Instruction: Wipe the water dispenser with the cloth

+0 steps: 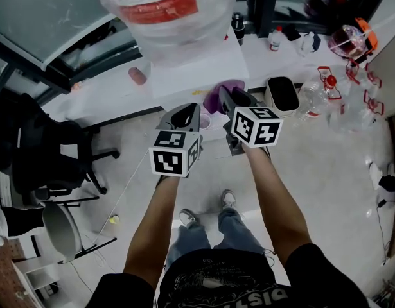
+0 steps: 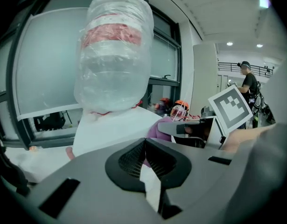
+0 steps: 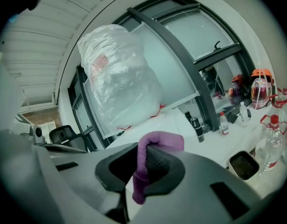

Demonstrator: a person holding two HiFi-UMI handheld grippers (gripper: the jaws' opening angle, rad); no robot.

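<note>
Nearby: left tool point(image 1: 184, 113), jaws pressed together, nothing held. Right tool point(image 1: 228, 100) just beside it at 3 o'clock, clamped on purple cloth point(image 1: 215, 96). Beyond, at 12 o'clock, white water dispenser point(image 1: 197, 66) by the worktop point(image 1: 268, 59), plastic-wrapped bottle point(image 1: 165, 8) on top. Black tub point(image 1: 284, 95) at 3 o'clock of the tools; office chair point(image 1: 36, 149) at 9.

office: swivel chair point(image 1: 40, 149), water dispenser point(image 1: 198, 69)
</note>
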